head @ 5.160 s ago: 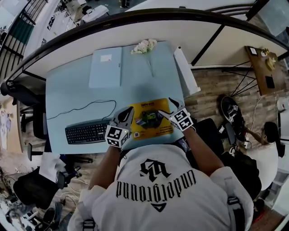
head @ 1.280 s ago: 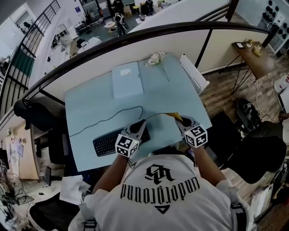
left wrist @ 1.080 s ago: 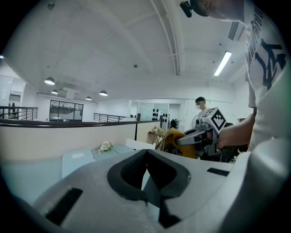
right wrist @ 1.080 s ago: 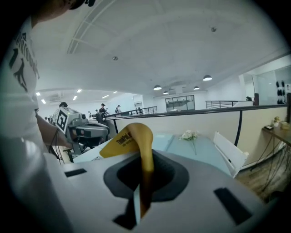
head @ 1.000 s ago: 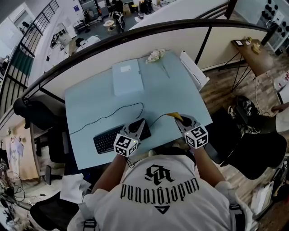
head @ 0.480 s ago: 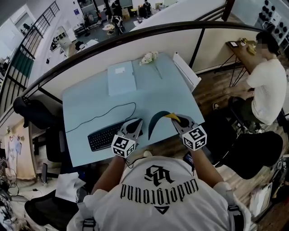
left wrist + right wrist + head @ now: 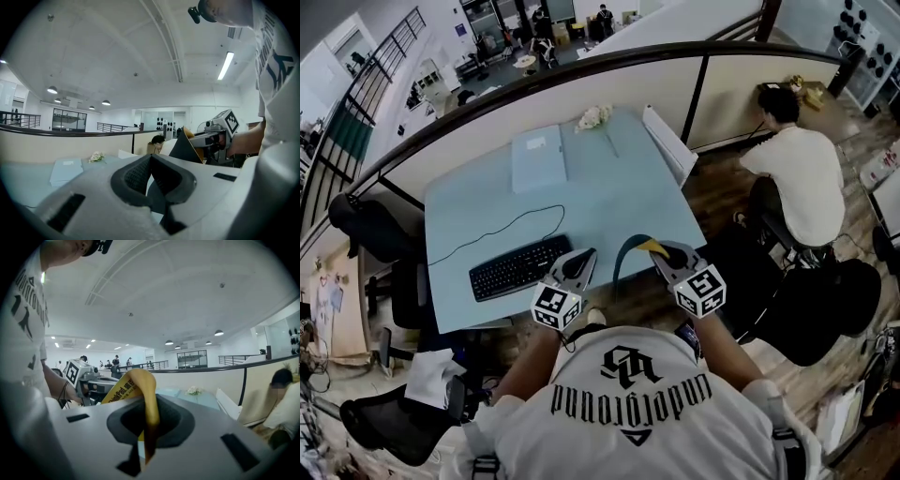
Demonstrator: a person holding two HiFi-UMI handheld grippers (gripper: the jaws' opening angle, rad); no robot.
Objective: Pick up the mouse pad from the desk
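The mouse pad (image 7: pixel 625 255) is yellow on top and dark underneath. It is off the desk and hangs curled from my right gripper (image 7: pixel 662 251), which is shut on its edge. In the right gripper view the yellow pad (image 7: pixel 137 386) bends over between the closed jaws of the right gripper (image 7: pixel 149 409). My left gripper (image 7: pixel 580 260) is level with the right one, just off the desk's front edge, and looks shut with nothing in it. In the left gripper view the left gripper (image 7: pixel 150 162) faces the pad's dark underside (image 7: pixel 186 149), apart from it.
The light blue desk (image 7: pixel 609 192) carries a black keyboard (image 7: pixel 517 267), a thin black cable (image 7: pixel 502 232), a closed pale laptop (image 7: pixel 538 157) and a small bunch of flowers (image 7: pixel 592 116). A person (image 7: pixel 797 178) sits at the right. Office chairs (image 7: pixel 370 230) stand at the left.
Both grippers have drawn back from the desk toward my body and risen, carrying the pad off the desk edge. A person has come into view and sat down at the right.
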